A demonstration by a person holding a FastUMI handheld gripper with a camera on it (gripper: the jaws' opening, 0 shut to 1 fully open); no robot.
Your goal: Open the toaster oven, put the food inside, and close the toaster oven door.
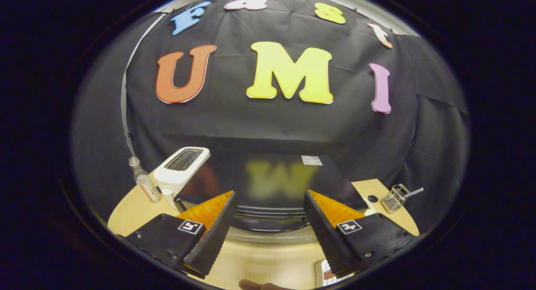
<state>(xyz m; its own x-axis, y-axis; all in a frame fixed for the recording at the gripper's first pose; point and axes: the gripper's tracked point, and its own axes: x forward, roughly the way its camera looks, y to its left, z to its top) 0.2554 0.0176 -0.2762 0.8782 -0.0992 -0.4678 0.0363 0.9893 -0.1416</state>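
Observation:
The black toaster oven [268, 173] sits on the wooden table just ahead of and below my fingers, its glossy top facing me. Along its front edge runs a silver handle bar [268, 236], which lies between the two fingers; the door looks shut. My gripper [269, 194] is open, its black ribbed fingers [211, 235] spread wide on either side of the oven's front, and nothing is held between them. A small brown piece [259, 285], possibly the food, peeks in on the table nearest to me, mostly hidden.
A white slot toaster [182, 166] stands to the left of the oven, with a small clear bottle [142, 180] beside it. A little wire basket [393, 198] lies on the table [264, 260] to the right. A white item [328, 276] shows under the right finger.

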